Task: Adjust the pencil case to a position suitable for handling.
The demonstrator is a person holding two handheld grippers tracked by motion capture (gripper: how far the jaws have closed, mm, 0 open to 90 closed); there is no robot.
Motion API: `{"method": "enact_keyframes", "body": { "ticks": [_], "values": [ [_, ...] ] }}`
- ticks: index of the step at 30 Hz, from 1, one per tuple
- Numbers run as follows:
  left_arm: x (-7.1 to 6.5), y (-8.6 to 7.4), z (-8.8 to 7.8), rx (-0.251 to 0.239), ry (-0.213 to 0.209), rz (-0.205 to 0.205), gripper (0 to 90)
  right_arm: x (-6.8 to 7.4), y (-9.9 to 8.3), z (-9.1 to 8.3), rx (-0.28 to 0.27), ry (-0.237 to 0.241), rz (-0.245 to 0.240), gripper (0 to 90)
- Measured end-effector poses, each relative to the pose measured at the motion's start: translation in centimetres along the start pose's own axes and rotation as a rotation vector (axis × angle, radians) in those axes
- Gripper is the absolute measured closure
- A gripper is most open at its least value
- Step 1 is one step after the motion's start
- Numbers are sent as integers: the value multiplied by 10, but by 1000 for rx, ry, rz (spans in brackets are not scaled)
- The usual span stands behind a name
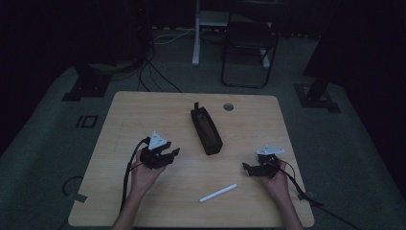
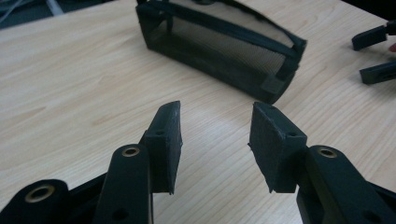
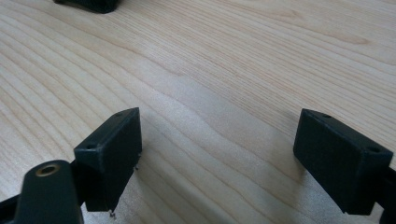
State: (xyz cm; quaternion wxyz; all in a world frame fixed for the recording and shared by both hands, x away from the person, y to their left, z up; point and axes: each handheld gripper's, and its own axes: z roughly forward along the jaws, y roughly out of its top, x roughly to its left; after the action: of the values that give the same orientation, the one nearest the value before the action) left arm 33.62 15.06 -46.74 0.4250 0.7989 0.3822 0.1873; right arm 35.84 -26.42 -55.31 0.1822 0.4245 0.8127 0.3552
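Note:
A long black mesh pouch (image 1: 207, 130) lies zipped open in the middle of the wooden table (image 1: 143, 110); in the left gripper view the pouch (image 2: 224, 51) sits just beyond the jaws. A white pen (image 1: 218, 192) lies near the front edge. My left gripper (image 1: 171, 152) is held left of the pouch and points toward it, and in its own view the left gripper (image 2: 215, 140) is open with only bare wood between the pads. My right gripper (image 1: 249, 168) hovers right of the pouch, and in its own view the right gripper (image 3: 219, 158) is wide open over bare wood.
A round cable hole (image 1: 228, 106) sits near the table's far edge. Behind the table, a black chair (image 1: 249, 43) and cables lie on the dark floor. The right gripper's jaws (image 2: 373, 51) show at the right edge of the left gripper view.

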Motion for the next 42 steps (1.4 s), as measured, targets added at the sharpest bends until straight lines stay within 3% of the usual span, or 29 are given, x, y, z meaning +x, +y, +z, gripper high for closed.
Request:
{"method": "enact_keyframes", "body": {
  "ticks": [3, 10, 15, 25, 42],
  "values": [
    [-4, 1, -2, -5, -31, -5, 542, 0, 0, 0, 0, 0, 0, 153],
    [-14, 0, -5, -9, -38, 32, 550, 0, 0, 0, 0, 0, 0, 152],
    [-16, 0, -4, -1, -72, 22, 546, 0, 0, 0, 0, 0, 0, 152],
    [-30, -2, 1, 9, -118, 42, 511, 0, 0, 0, 0, 0, 0, 153],
    [-51, -2, 3, 12, -146, 87, 501, 0, 0, 0, 0, 0, 0, 152]
  ]
}}
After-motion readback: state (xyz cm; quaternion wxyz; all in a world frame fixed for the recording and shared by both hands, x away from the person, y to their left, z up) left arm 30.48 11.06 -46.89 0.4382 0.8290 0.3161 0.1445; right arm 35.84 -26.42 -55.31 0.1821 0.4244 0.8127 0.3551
